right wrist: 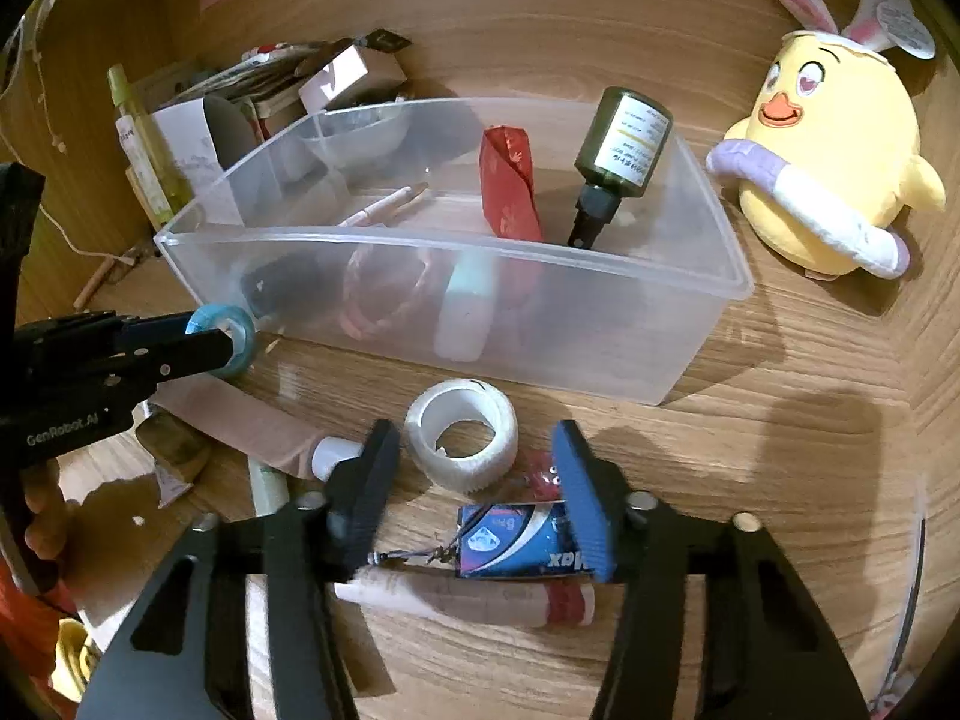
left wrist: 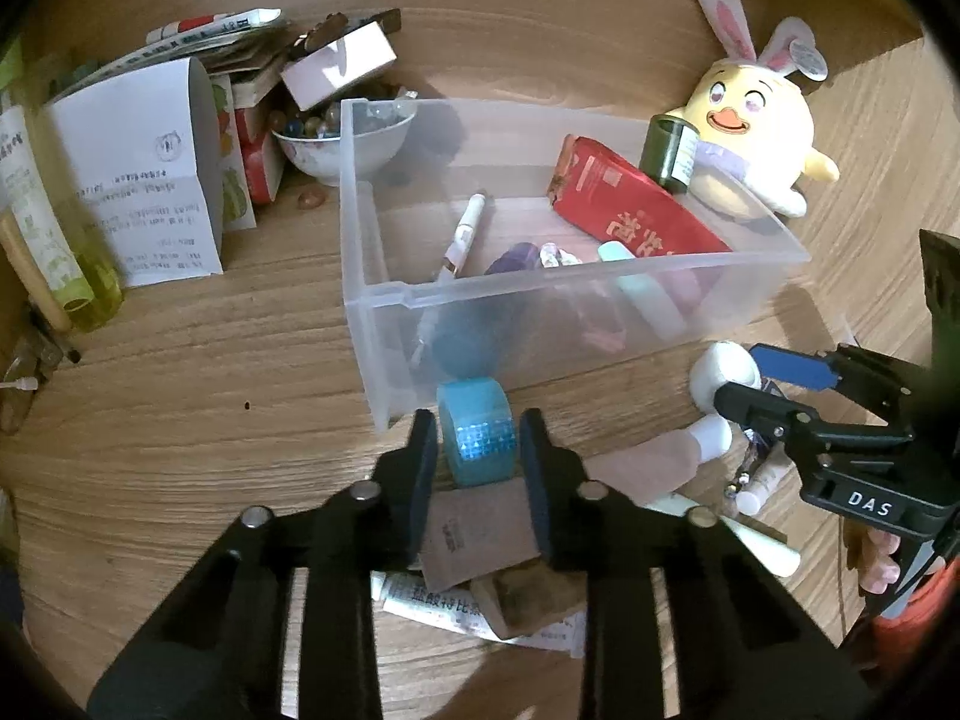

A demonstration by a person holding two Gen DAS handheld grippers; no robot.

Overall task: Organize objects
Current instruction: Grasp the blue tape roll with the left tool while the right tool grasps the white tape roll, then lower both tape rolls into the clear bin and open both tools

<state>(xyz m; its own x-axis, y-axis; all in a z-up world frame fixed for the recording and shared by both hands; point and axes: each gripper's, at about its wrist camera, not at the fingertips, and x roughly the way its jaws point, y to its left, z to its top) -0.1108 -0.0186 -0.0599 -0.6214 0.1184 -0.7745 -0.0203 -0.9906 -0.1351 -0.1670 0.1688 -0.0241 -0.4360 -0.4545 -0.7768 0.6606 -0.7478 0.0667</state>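
Desk [left wrist: 180,372] with a clear plastic bin [left wrist: 600,324] at centre; sorting is judged partly done. Already in the bin: a red packet [left wrist: 630,204], a dark green dropper bottle [right wrist: 624,144] leaning on the far right wall, a pen [left wrist: 465,234], a mint-coloured tube [left wrist: 648,294] and a few smaller items seen only dimly through the wall. Still outside on the near desk: a white tape roll [right wrist: 462,432], a blue "Max" packet [right wrist: 516,546], several tubes and brown card pieces. A yellow plush chick [left wrist: 750,138] sits right of the bin, and a heap of papers and boxes with a bowl of beads [left wrist: 336,138] lies far left.

The left hand-held gripper [left wrist: 477,450] is closed narrowly on a blue tape roll [left wrist: 477,432], held just before the bin's near wall, not yet inside. The right hand-held gripper [right wrist: 474,480] stands wide, its fingers either side of the white tape roll, not yet touching it.

The left wrist view alone shows the bowl's beads and the card under the left hand-held gripper. The right wrist view alone shows the dropper bottle whole, a pink-red coil [right wrist: 390,288] in the bin, and the blue packet.
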